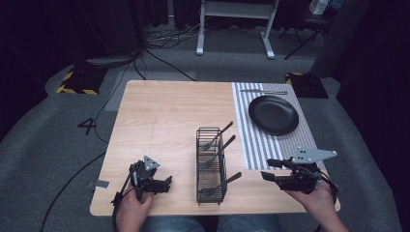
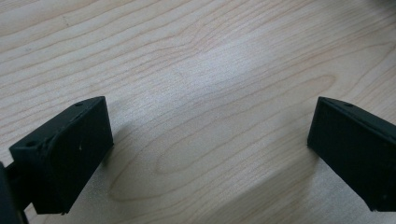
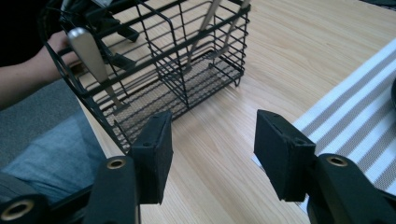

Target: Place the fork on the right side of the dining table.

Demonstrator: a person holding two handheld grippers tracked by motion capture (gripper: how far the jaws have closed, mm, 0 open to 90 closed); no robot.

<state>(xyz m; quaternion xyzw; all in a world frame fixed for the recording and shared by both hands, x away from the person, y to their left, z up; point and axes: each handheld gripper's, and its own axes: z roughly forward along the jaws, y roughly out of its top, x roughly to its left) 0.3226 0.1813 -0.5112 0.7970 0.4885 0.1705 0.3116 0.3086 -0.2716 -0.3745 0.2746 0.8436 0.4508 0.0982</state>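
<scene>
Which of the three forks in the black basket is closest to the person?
The fork in the basket's front compartment, by the table's near edge. The other two forks stand farther back, toward the black plate.

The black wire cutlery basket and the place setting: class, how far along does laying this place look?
Done: a round black plate sits on the striped grey placemat, with silver cutlery beyond it. In hand: nothing; the left gripper and right gripper are open. Left, probably: three metal utensils stand in the black wire basket.
</scene>
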